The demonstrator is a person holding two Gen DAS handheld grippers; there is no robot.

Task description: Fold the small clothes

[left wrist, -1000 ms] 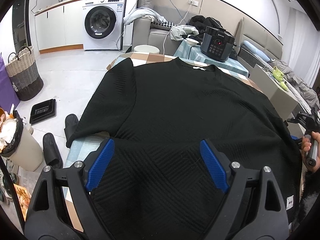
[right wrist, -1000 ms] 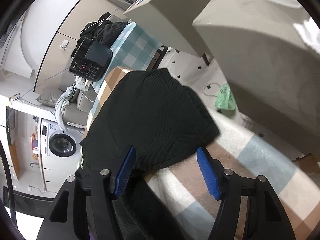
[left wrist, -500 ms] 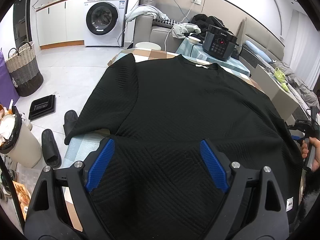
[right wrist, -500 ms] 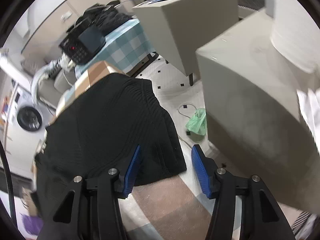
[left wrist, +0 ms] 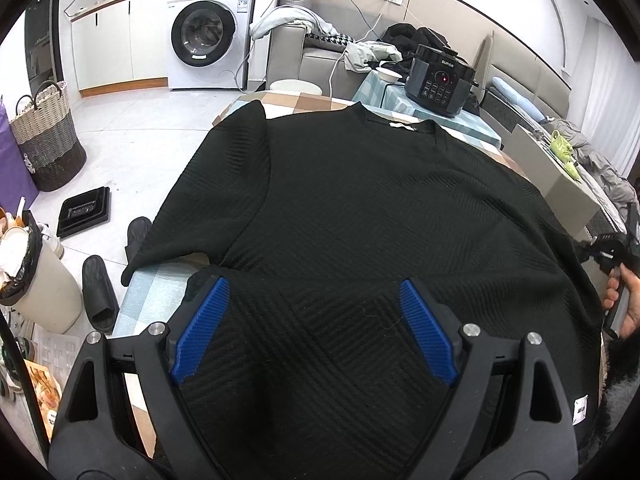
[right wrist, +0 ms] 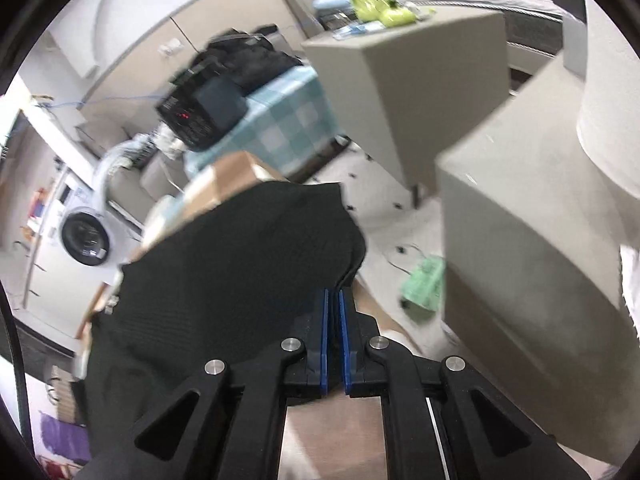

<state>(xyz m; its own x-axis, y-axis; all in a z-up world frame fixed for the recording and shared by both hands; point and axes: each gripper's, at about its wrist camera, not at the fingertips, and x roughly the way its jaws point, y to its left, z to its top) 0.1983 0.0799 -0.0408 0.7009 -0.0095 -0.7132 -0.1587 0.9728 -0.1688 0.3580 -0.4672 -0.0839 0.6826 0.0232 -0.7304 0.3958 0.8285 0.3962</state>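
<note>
1. Since a second earlier, the right gripper (right wrist: 334, 312) had closed from wide open until its blue pads pinched the edge of the sweater (left wrist: 360, 208); the left view had barely shifted.
2. Nearest, the left gripper (left wrist: 312, 320) hung wide open over the sweater's hem, holding nothing.
3. That sweater lay spread flat, front up, across the table (left wrist: 156, 292), one sleeve (left wrist: 224, 184) draped toward the left edge, the collar at the far end.
4. At the right edge, the pinched fabric was the right sleeve or side seam; motion blur hid which.
5. To fold well, the right gripper should probably lift just enough to clear the cloth, then carry the edge inward toward the middle, while the left presses the body down so it does not slide.
6. Farther off stood a cooker (left wrist: 440, 80) and a washer (left wrist: 208, 36).
</note>
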